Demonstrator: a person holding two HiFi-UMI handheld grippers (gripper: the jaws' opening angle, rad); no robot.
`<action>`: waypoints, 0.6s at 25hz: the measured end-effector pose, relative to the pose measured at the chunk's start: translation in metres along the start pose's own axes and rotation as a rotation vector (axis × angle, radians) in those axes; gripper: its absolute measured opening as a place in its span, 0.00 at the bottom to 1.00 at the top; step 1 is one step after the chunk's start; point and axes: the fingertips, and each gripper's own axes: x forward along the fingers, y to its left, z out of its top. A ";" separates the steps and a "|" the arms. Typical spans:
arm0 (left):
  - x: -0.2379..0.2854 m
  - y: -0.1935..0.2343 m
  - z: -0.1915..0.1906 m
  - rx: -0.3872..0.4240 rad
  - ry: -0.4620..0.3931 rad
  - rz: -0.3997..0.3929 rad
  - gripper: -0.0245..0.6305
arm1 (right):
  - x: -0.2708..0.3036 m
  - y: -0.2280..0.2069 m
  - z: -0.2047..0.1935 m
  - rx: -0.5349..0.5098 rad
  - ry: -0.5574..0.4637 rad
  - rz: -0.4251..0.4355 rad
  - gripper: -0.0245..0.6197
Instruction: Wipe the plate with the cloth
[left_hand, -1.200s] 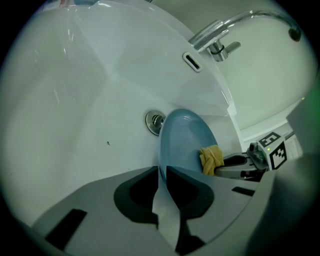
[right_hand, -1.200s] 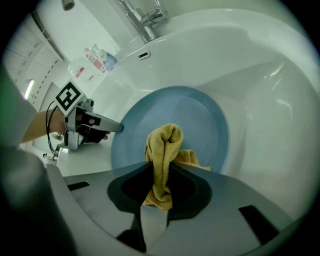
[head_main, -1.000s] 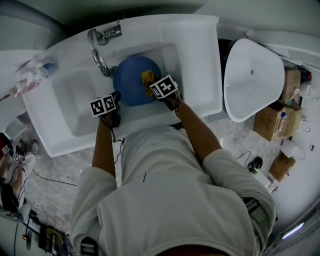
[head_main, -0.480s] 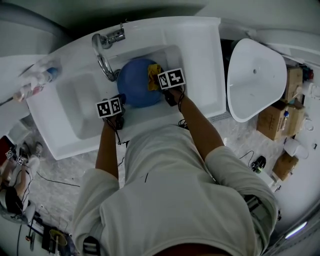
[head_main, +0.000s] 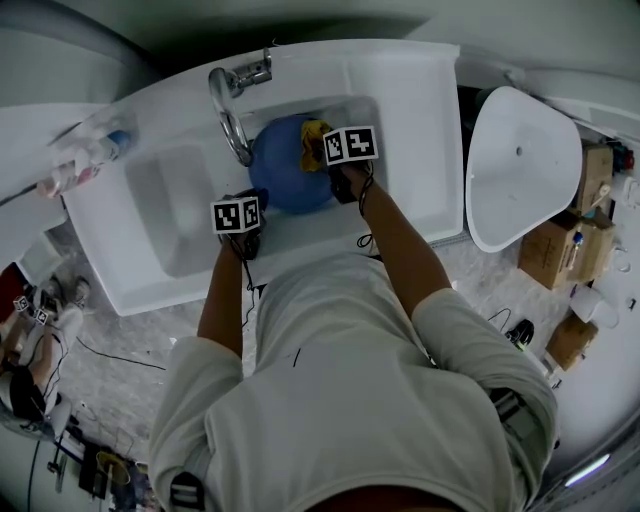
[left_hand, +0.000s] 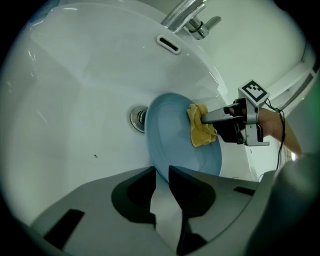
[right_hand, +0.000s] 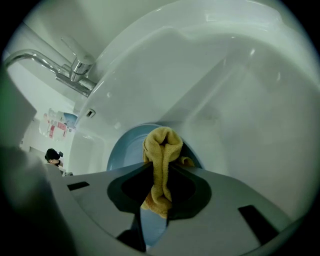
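Observation:
A blue plate stands tilted on edge inside the white sink basin. My left gripper is shut on the plate's near rim and holds it up. A yellow cloth is pinched in my right gripper, which is shut on it. The cloth presses against the plate's upper face, near the rim on the right in the left gripper view. In the head view the cloth shows just left of the right gripper's marker cube.
The chrome tap arches over the basin just left of the plate, and the drain lies behind it. Bottles lie on the counter at left. A white tub and cardboard boxes stand at right.
The right gripper has carried the cloth up across the plate toward its far rim. The left gripper keeps its hold on the plate. The head view has shifted slightly.

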 end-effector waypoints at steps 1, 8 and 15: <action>0.000 0.000 0.000 0.007 0.002 -0.003 0.18 | 0.002 0.003 0.002 0.007 -0.002 0.004 0.15; 0.000 0.001 0.001 0.013 0.007 -0.021 0.18 | 0.017 0.029 0.014 -0.008 -0.008 0.000 0.15; 0.000 0.000 0.000 0.012 0.008 -0.046 0.19 | 0.031 0.054 0.018 -0.067 0.004 0.005 0.15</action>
